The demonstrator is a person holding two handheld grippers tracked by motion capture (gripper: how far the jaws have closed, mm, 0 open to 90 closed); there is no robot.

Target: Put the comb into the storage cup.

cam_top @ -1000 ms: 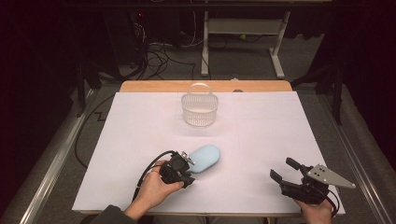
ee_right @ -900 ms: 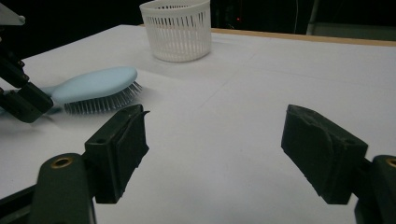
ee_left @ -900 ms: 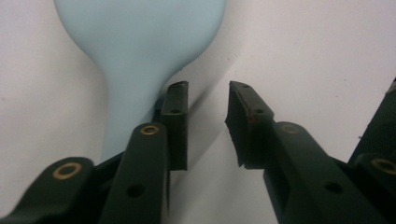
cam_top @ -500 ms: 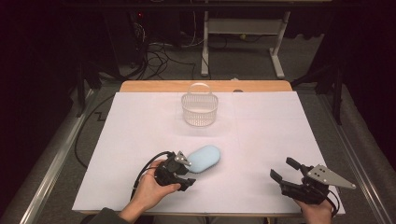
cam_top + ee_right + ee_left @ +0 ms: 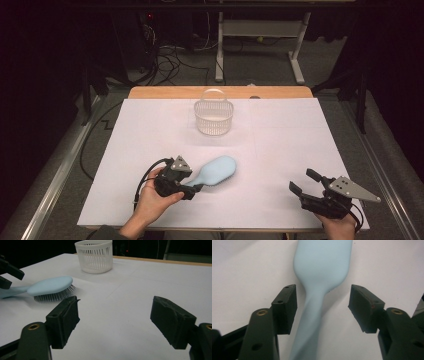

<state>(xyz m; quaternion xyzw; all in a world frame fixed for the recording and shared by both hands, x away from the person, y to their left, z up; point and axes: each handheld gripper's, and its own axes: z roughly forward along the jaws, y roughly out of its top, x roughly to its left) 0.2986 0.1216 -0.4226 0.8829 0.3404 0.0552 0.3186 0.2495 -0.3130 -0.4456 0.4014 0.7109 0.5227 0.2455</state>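
Note:
A light blue hairbrush (image 5: 216, 170) lies bristles down on the white table cover, its handle pointing to the near left. My left gripper (image 5: 192, 189) is open around that handle (image 5: 308, 322), one jaw on each side, with a gap between each pad and the handle. The brush head (image 5: 323, 260) stretches away beyond the jaws. From the right gripper view the hairbrush (image 5: 50, 287) shows its metal bristles resting on the cover. My right gripper (image 5: 304, 182) hovers open near the table's front right, nothing between its fingers (image 5: 63, 320).
A white slatted basket (image 5: 214, 114) with a raised handle stands at the middle back of the table (image 5: 300, 140); it also appears as the basket (image 5: 94, 255) ahead of the right gripper. Cables and a metal stand lie on the floor beyond the table's wooden far edge.
My left gripper has slid back along the brush toward the near left, from the neck to the handle. The brush and the right gripper have stayed put.

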